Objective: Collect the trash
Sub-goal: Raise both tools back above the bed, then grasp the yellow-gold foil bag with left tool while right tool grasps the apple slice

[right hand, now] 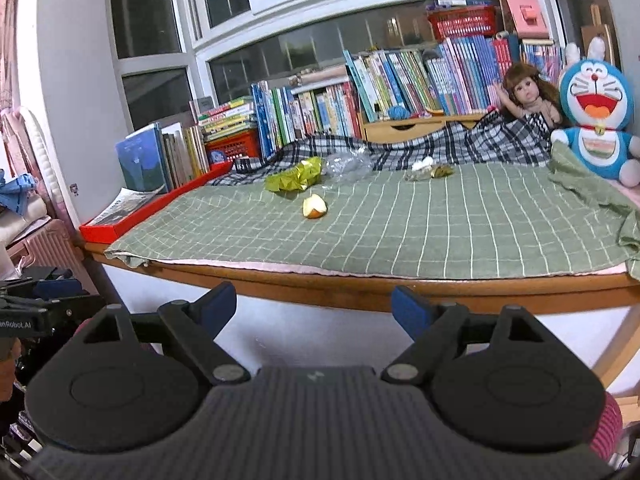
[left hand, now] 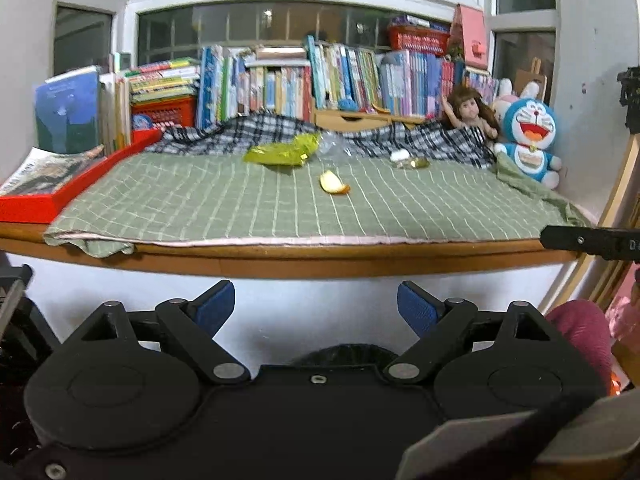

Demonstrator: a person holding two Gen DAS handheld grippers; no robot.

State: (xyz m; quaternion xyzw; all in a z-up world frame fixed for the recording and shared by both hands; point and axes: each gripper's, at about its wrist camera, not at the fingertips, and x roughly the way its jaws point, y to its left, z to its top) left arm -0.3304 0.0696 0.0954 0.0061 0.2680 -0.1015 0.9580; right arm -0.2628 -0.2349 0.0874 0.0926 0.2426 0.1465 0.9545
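Both tongs, the left tongs (left hand: 316, 304) and the right tongs (right hand: 314, 306), are held spread wide with nothing between them, below the wooden edge of the counter (right hand: 360, 292). On the green checked cloth (right hand: 440, 224) a piece of fruit peel (right hand: 315, 206) is seen. Behind it lie a yellow-green wrapper (right hand: 296, 176), a clear plastic bag (right hand: 346, 166) and small scraps (right hand: 430, 170). Books (right hand: 400, 80) are lined at the back.

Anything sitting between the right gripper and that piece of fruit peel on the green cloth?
Only the wooden table edge and bare green checked cloth lie between the open right gripper and the fruit peel, as the right wrist view shows.
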